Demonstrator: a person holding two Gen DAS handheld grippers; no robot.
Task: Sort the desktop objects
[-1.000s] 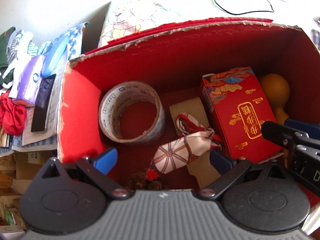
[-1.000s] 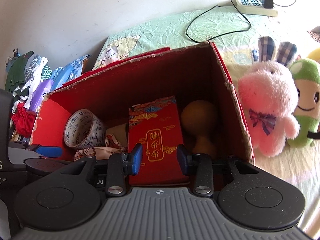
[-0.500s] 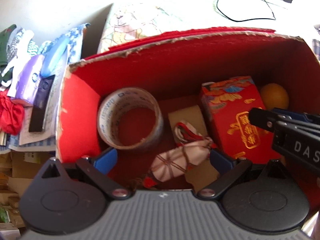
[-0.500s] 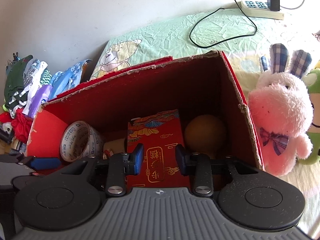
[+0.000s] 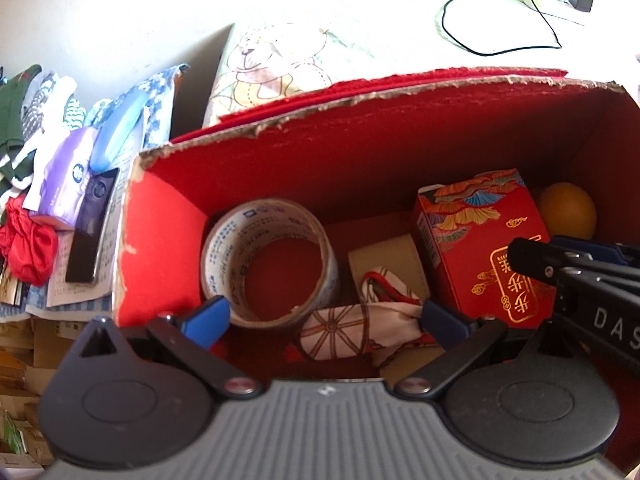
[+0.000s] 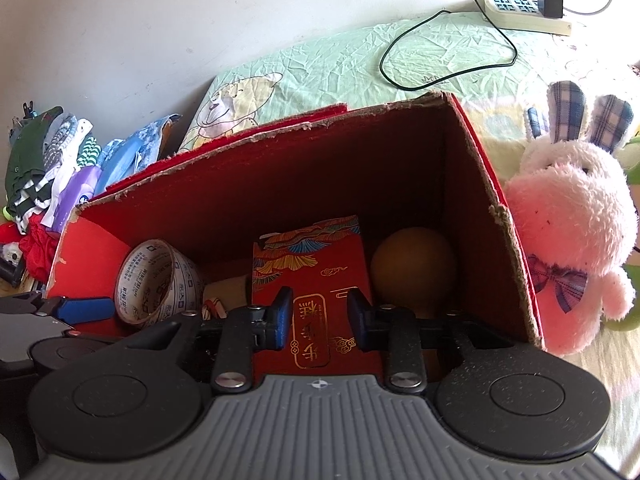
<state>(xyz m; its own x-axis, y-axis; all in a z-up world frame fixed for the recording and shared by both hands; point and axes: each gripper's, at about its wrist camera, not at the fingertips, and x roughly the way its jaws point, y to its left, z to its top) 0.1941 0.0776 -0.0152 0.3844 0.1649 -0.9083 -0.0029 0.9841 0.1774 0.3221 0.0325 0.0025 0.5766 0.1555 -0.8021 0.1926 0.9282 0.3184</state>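
An open red cardboard box (image 5: 160, 240) (image 6: 496, 216) holds a roll of printed tape (image 5: 268, 264) (image 6: 156, 284), a patterned fabric pouch (image 5: 352, 328), a beige piece (image 5: 384, 256), a red packet with gold characters (image 5: 484, 248) (image 6: 320, 280) and a brown gourd (image 5: 566, 210) (image 6: 412, 272). My left gripper (image 5: 326, 320) hangs open and wide over the tape and pouch, holding nothing. My right gripper (image 6: 320, 316) is open above the red packet, its fingers apart with nothing between them. It also shows as the right gripper (image 5: 560, 264) at the right edge of the left wrist view.
The box sits on a green bedsheet (image 6: 360, 64) with a bear print. A pink plush rabbit (image 6: 568, 216) and a green plush (image 6: 634, 160) stand right of the box. A power strip (image 6: 524, 12) with a black cable lies behind. Clothes and packets (image 5: 60, 168) are piled on the left.
Both grippers have drawn back and up from the box a little, so more of its rim and the bedsheet shows. The jaws keep the same gaps. The box's contents lie still.
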